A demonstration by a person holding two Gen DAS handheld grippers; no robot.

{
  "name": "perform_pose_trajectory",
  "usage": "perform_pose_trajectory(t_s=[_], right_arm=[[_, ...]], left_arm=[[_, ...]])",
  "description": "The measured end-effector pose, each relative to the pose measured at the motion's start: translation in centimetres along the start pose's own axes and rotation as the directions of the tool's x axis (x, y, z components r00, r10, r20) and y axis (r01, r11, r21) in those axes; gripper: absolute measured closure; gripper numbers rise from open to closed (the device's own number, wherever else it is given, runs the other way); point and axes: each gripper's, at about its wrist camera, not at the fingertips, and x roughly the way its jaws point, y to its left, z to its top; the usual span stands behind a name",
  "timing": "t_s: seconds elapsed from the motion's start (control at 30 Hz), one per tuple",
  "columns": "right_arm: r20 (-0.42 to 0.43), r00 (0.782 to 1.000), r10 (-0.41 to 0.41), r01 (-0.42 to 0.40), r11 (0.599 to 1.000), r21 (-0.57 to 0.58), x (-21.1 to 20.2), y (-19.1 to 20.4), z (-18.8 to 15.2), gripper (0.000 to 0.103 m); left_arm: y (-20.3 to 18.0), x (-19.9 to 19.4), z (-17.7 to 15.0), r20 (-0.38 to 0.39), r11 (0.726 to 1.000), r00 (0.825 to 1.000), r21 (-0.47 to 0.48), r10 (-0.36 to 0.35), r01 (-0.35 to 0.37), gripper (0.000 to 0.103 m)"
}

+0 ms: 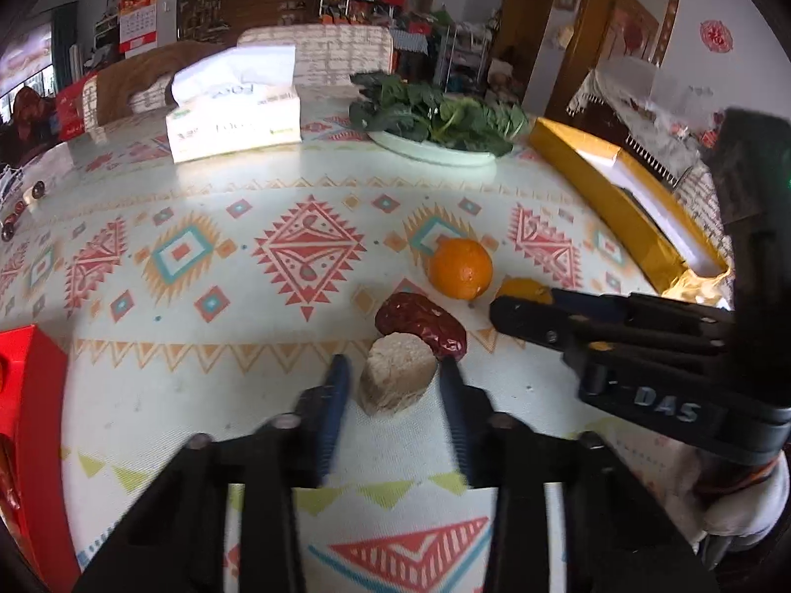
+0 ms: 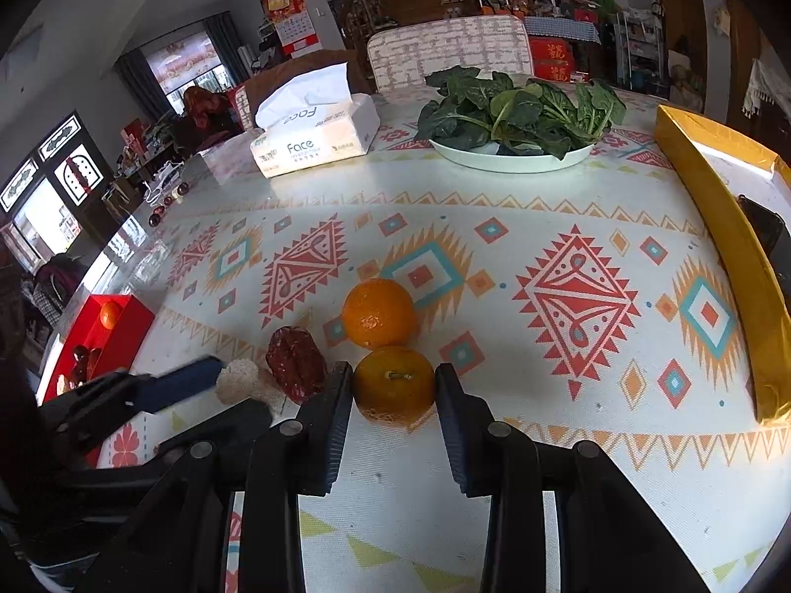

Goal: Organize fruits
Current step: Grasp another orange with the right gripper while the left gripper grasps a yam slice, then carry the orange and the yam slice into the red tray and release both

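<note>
My left gripper (image 1: 393, 370) is open around a beige round cake-like piece (image 1: 398, 378) on the patterned tablecloth; one finger stands a little off it, the other is close. A dark red date (image 1: 420, 326) lies just behind it. My right gripper (image 2: 394, 388) has its fingers on both sides of a near orange (image 2: 394, 383), touching it on the table. A second orange (image 2: 378, 313) sits just beyond. The right gripper also shows in the left wrist view (image 1: 524, 314), partly hiding the near orange (image 1: 524, 289).
A red box (image 2: 121, 326) with an orange and dates stands at the table's left edge. A gold box (image 2: 717, 227) lies along the right. A tissue pack (image 2: 316, 141) and a plate of greens (image 2: 514, 158) stand at the back.
</note>
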Motion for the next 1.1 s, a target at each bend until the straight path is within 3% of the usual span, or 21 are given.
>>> perform_pose_trajectory(t_s=[0.33, 0.47, 0.63, 0.87, 1.1], right_arm=[[0.029, 0.999, -0.017, 0.017, 1.0, 0.01, -0.5, -0.1, 0.0, 0.065], [0.048, 0.999, -0.005, 0.005, 1.0, 0.006, -1.1, 0.5, -0.2, 0.066], [0.052, 0.999, 0.014, -0.013, 1.0, -0.017, -2.0, 2.7, -0.3, 0.066], [0.038, 0.992, 0.118, -0.114, 0.99, -0.08, -3.5, 9.0, -0.6, 0.065], [-0.029, 0.979, 0.203, -0.204, 0.961, -0.187, -1.9, 17.9, -1.0, 0.065]], left_arm=[[1.0, -2.0, -0.5, 0.052, 0.999, 0.998, -0.046, -0.02, 0.022, 0.075], [3.0, -4.9, -1.4, 0.09, 0.992, 0.995, -0.115, -0.039, 0.049, 0.075], [6.8, -10.1, -3.5, 0.152, 0.979, 0.988, -0.197, -0.01, 0.04, 0.075], [13.5, -17.1, -7.4, 0.222, 0.943, 0.963, -0.324, 0.154, -0.076, 0.075], [19.2, -19.9, -10.8, 0.21, 0.89, 0.939, -0.425, 0.272, -0.163, 0.075]])
